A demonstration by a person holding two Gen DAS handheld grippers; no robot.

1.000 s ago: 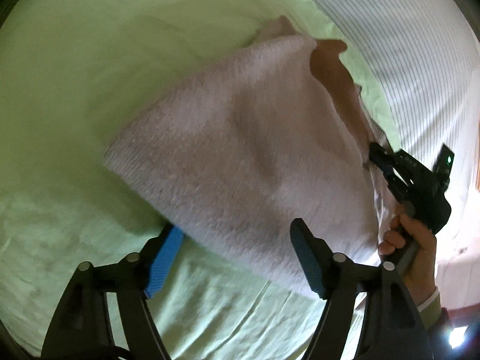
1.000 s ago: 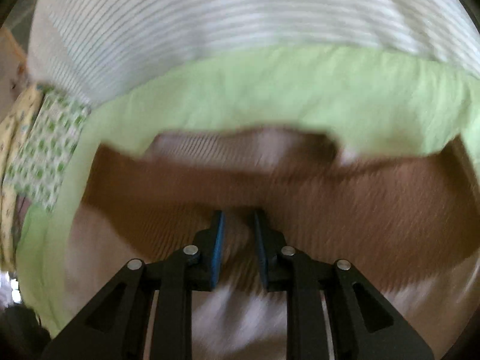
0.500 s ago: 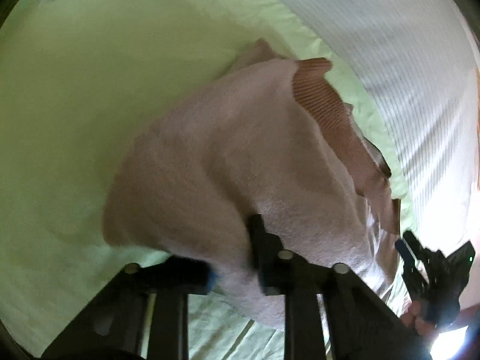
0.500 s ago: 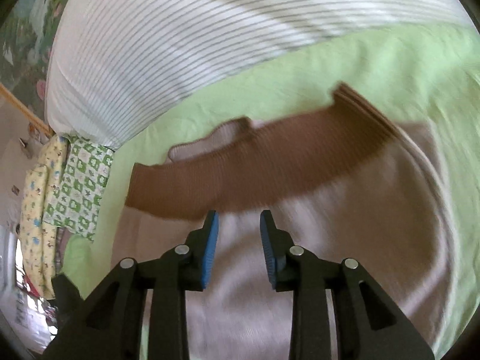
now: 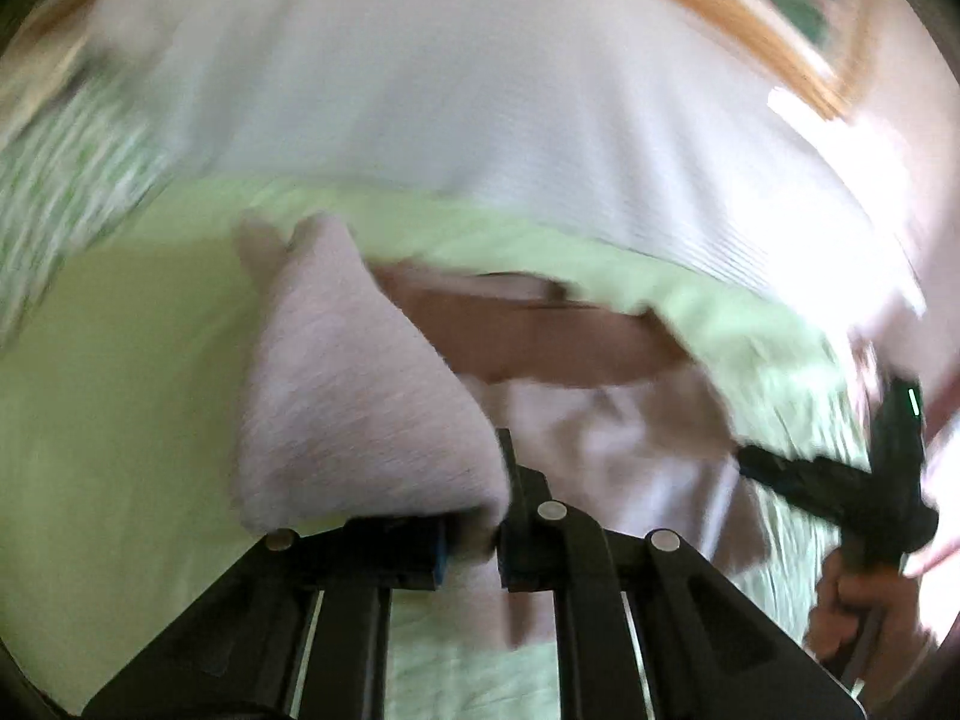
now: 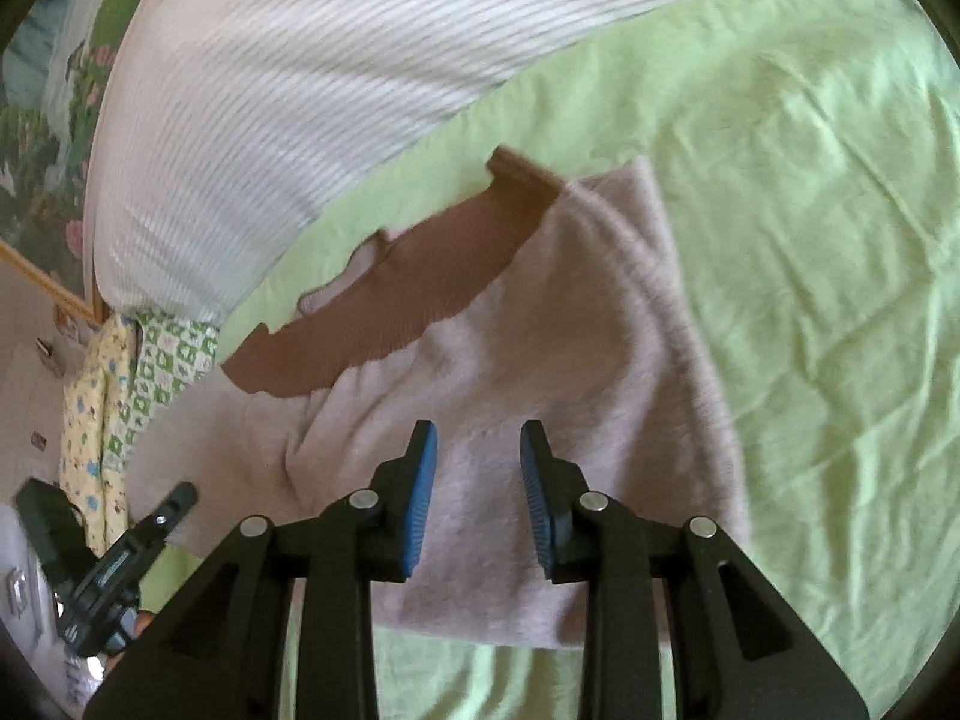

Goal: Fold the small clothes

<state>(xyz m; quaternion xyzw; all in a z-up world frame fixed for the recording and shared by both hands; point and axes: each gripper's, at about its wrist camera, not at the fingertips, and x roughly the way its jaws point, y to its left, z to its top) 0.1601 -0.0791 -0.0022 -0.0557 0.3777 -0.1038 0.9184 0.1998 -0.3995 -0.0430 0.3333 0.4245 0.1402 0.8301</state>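
A small pale pink knit garment [image 6: 540, 360] with a brown ribbed band [image 6: 390, 294] lies on the green sheet. In the left wrist view my left gripper [image 5: 471, 531] is shut on a lifted fold of the pink garment [image 5: 354, 408], which covers its left finger. My right gripper [image 6: 474, 498] is open and empty just above the garment's middle. It also shows at the right of the left wrist view [image 5: 840, 480], and the left gripper shows at the lower left of the right wrist view [image 6: 114, 564].
A green sheet [image 6: 810, 240] covers the bed. A white striped pillow [image 6: 270, 90] lies behind the garment. Patterned green and yellow cloths [image 6: 120, 384] lie at the left. A wooden frame [image 5: 750, 30] runs along the back.
My right gripper has let go of the brown band, opened and drawn back. My left gripper has closed on the garment's edge and lifted a fold toward the pillow.
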